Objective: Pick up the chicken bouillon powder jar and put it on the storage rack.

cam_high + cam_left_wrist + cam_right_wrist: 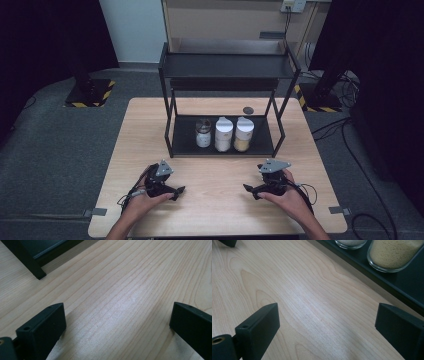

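A black two-tier rack [170, 130] stands at the back middle of the wooden table [125, 150]. Three jars sit in a row on its lower shelf: a brown-lidded jar [203, 132], a white-lidded jar [224, 133] and a jar of yellow grains [244, 134]. The grain jar's base [392, 255] and the shelf edge [387, 287] appear in the right gripper view. My left gripper [179, 191] rests on the table at the front left, open, nothing between its jaws. My right gripper [249, 190] rests at the front right, also open and empty. A rack foot [37, 272] appears in the left gripper view.
A small dark round disc [248, 110] lies on the table behind the rack. The rack's upper shelf [227, 66] holds nothing. Bare tabletop lies between the grippers and the rack. Cables [350, 145] trail over the grey floor at the right.
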Tool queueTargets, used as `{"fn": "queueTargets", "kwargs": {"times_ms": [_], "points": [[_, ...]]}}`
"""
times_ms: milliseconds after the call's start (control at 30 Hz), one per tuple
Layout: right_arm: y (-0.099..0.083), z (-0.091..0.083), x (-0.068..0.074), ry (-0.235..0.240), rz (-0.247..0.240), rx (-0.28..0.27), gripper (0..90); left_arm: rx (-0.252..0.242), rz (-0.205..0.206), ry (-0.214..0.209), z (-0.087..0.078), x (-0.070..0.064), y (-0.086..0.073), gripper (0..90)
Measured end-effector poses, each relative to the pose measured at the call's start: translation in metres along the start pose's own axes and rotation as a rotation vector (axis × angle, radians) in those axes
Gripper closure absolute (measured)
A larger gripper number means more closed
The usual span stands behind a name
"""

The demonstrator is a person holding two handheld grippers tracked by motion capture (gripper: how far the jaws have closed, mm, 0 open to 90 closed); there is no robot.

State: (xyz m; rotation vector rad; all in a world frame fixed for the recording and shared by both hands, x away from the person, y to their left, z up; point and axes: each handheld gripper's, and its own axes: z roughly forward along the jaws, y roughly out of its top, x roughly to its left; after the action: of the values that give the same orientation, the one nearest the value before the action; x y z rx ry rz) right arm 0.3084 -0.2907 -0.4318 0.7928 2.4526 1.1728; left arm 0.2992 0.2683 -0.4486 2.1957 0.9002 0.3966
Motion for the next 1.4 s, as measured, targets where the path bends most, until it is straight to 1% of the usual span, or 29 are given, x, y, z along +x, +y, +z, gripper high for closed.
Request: {"fn": "queueTargets", "kwargs": {"times_ms": [400, 1000, 1400], "points": [[0.0006, 0.0034, 0.0007, 0.005, -0.002, 0.005, 6.2, 0.0, 0.0, 0.0, 0.0, 0.0, 0.0, 0.0], [0.0031, 0.0067, 0.0018, 0.012, 0.001, -0.007, 6.2, 0.0, 0.0, 0.0, 0.0, 0.0, 0.0, 0.0], [0.0039, 0.0096, 0.0022, 0.019, 0.002, -0.004, 6.1, 0.0, 0.0, 0.0, 0.0, 0.0, 0.0, 0.0]]}}
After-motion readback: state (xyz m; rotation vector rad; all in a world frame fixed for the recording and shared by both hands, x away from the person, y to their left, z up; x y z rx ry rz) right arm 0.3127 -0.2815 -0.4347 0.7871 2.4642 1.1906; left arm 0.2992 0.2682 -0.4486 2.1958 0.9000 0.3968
